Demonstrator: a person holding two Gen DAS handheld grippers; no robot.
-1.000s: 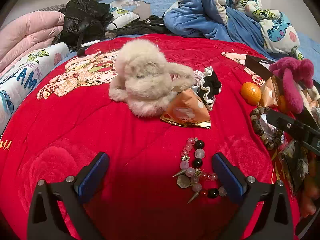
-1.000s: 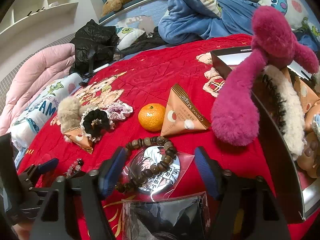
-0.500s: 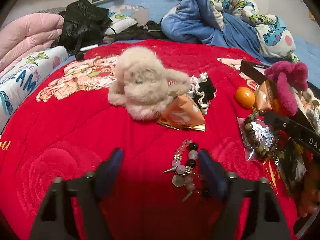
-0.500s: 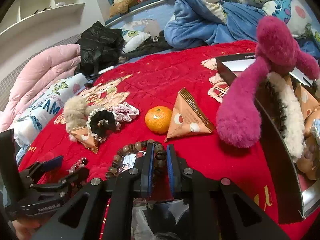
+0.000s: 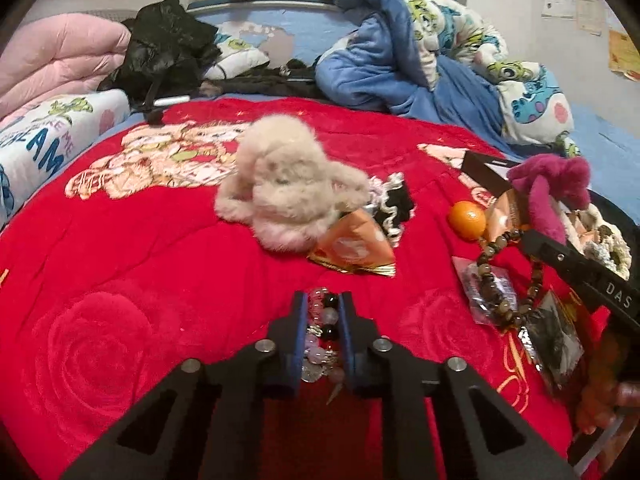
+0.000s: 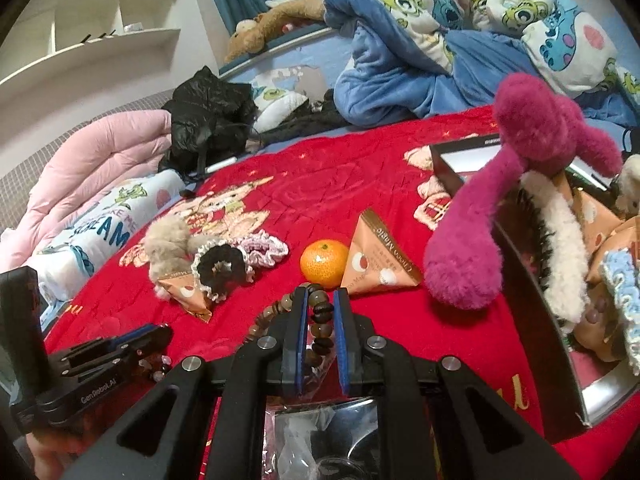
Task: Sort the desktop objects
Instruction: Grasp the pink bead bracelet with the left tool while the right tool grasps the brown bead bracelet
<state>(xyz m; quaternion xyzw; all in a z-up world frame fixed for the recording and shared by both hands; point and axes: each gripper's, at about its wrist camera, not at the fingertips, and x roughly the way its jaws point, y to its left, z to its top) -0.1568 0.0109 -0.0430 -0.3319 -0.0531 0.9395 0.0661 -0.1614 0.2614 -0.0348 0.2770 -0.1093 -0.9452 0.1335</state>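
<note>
Bead bracelet (image 5: 322, 332), pink and black with spikes, lies on the red quilt (image 5: 120, 280) of the bed, and the left tool (image 5: 323, 320) is clamped on it, blue pads pressing the beads from both sides. Brown bracelet (image 6: 320, 328) sits on a clear packet just beside; right tool (image 6: 320, 320) is clamped on its strand, beads showing between the pads. In the left view that brown bracelet (image 5: 504, 280) loops over the packet, touching the right tool's black arm. Beige plush (image 5: 288, 192) lies mid-quilt, an orange triangle pack (image 5: 352, 248) touching its near side, black scrunchie (image 5: 394, 208) just right of it. Tangerine (image 6: 324, 263) sits beside a second triangle pack (image 6: 376, 264). Magenta plush (image 6: 500, 208) hangs over the wall of a black box (image 6: 520, 272) at right; the box holds more packs and a fuzzy white clip. Left tool (image 6: 120, 344) also shows low left in the right view.
</note>
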